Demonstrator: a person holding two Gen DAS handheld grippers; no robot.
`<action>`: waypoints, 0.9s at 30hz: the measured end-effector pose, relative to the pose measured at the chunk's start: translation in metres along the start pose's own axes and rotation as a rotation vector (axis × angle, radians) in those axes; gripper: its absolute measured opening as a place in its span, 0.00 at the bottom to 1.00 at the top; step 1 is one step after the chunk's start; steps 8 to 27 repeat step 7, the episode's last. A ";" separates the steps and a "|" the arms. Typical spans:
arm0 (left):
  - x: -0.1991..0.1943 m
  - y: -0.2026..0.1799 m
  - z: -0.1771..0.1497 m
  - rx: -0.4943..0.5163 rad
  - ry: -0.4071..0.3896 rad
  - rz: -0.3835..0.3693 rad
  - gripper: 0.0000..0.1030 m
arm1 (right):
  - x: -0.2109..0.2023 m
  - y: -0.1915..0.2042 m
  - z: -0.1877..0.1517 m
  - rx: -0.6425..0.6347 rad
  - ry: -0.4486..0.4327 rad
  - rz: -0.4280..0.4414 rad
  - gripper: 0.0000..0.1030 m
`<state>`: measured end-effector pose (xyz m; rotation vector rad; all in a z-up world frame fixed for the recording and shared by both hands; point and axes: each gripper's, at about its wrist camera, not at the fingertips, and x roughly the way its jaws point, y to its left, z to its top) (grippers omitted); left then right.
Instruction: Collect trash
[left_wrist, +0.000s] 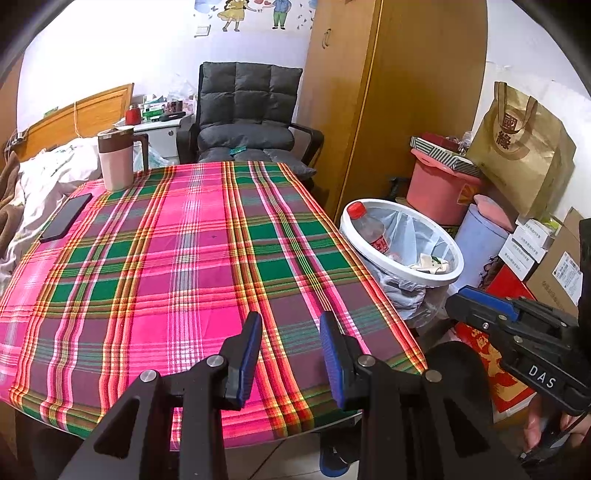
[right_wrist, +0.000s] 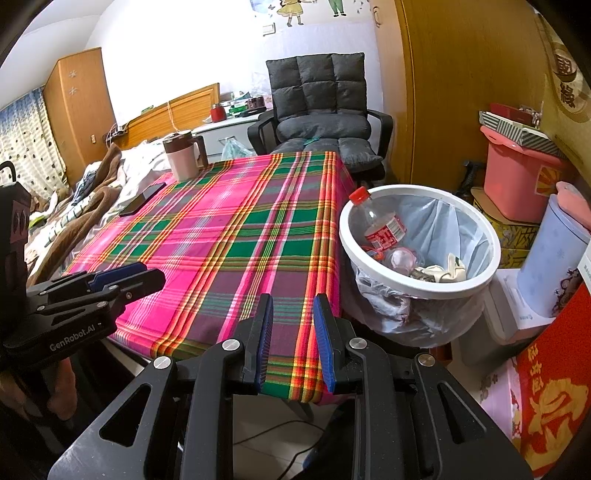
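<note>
I am working in a lived-in bedroom: an unmade bed (right_wrist: 92, 192) beside a plaid-clothed table (left_wrist: 177, 266), wooden wardrobe (left_wrist: 399, 92), padded armchair (left_wrist: 247, 110), cartoon wall stickers (left_wrist: 255, 13)

Counter (left_wrist: 207, 236) was draped in a pink, green and red plaid cloth (left_wrist: 159, 280) that hung over the near and right edges. A pink mug (left_wrist: 117, 162) with brown lid stood upright at the far left corner. A dark phone (left_wrist: 66, 217) lay flat near the left edge, just in front of the mug.
</note>
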<state>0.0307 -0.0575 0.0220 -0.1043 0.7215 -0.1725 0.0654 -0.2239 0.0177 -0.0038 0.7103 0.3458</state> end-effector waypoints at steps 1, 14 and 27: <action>0.000 0.000 0.000 -0.002 0.002 -0.001 0.31 | 0.000 0.000 0.000 0.000 0.000 0.000 0.24; 0.002 0.001 0.000 -0.004 0.001 0.006 0.31 | 0.000 0.000 0.000 0.000 0.000 -0.001 0.24; 0.002 0.001 0.000 -0.004 0.001 0.006 0.31 | 0.000 0.000 0.000 0.000 0.000 -0.001 0.24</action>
